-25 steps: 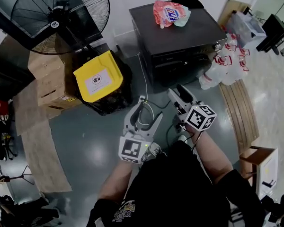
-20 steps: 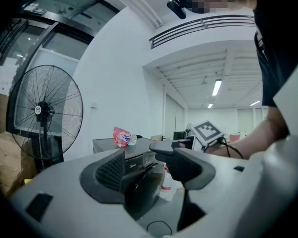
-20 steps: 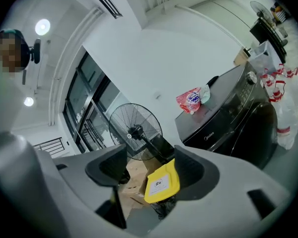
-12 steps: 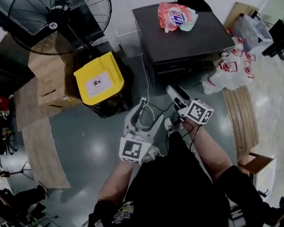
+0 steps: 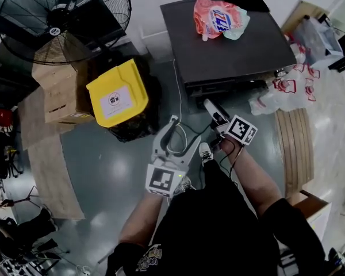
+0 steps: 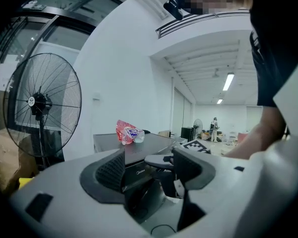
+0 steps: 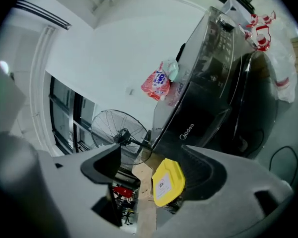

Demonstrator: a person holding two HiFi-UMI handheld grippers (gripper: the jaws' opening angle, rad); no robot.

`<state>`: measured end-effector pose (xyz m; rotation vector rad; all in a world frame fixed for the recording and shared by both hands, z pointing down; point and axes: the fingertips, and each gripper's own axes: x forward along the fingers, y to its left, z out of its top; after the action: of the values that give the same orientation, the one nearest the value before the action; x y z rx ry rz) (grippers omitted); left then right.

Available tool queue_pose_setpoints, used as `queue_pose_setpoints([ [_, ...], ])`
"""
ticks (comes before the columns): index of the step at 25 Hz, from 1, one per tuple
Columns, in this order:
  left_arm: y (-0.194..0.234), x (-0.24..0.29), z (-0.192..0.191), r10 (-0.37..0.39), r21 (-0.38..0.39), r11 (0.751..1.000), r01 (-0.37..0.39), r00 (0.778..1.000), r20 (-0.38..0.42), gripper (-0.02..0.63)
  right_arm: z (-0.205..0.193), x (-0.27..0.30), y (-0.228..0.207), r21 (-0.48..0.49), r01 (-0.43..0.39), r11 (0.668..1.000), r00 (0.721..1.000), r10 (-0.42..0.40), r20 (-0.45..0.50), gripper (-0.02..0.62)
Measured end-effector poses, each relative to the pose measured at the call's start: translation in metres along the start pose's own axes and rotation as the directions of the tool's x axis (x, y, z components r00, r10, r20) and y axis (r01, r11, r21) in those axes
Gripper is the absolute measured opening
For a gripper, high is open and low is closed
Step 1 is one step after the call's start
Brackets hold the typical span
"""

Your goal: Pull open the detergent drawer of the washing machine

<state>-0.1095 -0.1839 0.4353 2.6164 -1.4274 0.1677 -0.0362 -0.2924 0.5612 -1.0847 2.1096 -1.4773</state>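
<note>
Head view: left gripper (image 5: 173, 132) and right gripper (image 5: 214, 112), jaws just widened, are held spread and empty before the washing machine (image 5: 230, 45). Its detergent drawer (image 7: 188, 127), probably the stiff-sliding logo panel, is best gripped by its lip.

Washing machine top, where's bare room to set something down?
The washing machine's top is bare in front of the pink detergent bag and black cloth. Beside it, white plastic bags crowd the floor.

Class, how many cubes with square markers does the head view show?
2. One marker cube sits on the left tongs, near centre; the other cube on the right tongs, whose empty jaws have just been opening, nearer the washing machine. None seems hidden.
</note>
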Motion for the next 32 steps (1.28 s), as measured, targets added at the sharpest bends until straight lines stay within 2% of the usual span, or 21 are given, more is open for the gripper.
queue_pose_setpoints([
  [3,0.001,0.02,-0.003,-0.001,-0.018,1.0,0.001,0.999,-0.032,0.278,0.005,0.011,-0.022,0.086,0.034,0.996,0.999,-0.034,-0.004,0.408],
  [8,0.005,0.048,-0.01,0.001,-0.03,1.0,-0.003,0.998,-0.062,0.278,0.017,0.029,-0.055,0.17,0.058,0.984,0.998,-0.059,-0.001,0.434],
  [12,0.009,0.062,-0.014,0.009,-0.042,0.999,-0.012,0.997,-0.074,0.278,0.023,0.041,-0.075,0.211,0.046,0.976,0.999,-0.049,0.009,0.449],
  [16,0.011,0.076,-0.018,0.013,-0.052,0.998,-0.017,0.996,-0.086,0.278,0.027,0.046,-0.096,0.272,0.087,0.958,0.996,-0.092,0.007,0.457],
  [19,0.011,0.082,-0.022,0.017,-0.057,0.998,-0.022,0.995,-0.094,0.278,0.026,0.05,-0.103,0.283,0.102,0.954,0.995,-0.101,-0.016,0.457],
  [26,0.011,0.092,-0.027,0.02,-0.072,0.997,-0.028,0.993,-0.115,0.278,0.031,0.061,-0.105,0.286,0.077,0.955,0.997,-0.074,-0.022,0.457],
  [29,0.01,0.093,-0.03,0.015,-0.072,0.997,-0.023,0.993,-0.117,0.278,0.032,0.063,-0.105,0.279,0.037,0.96,0.999,-0.036,-0.01,0.459],
  [32,0.011,0.094,-0.032,0.013,-0.077,0.997,-0.023,0.992,-0.123,0.278,0.032,0.063,-0.109,0.289,0.049,0.956,0.999,-0.049,-0.008,0.459],
])
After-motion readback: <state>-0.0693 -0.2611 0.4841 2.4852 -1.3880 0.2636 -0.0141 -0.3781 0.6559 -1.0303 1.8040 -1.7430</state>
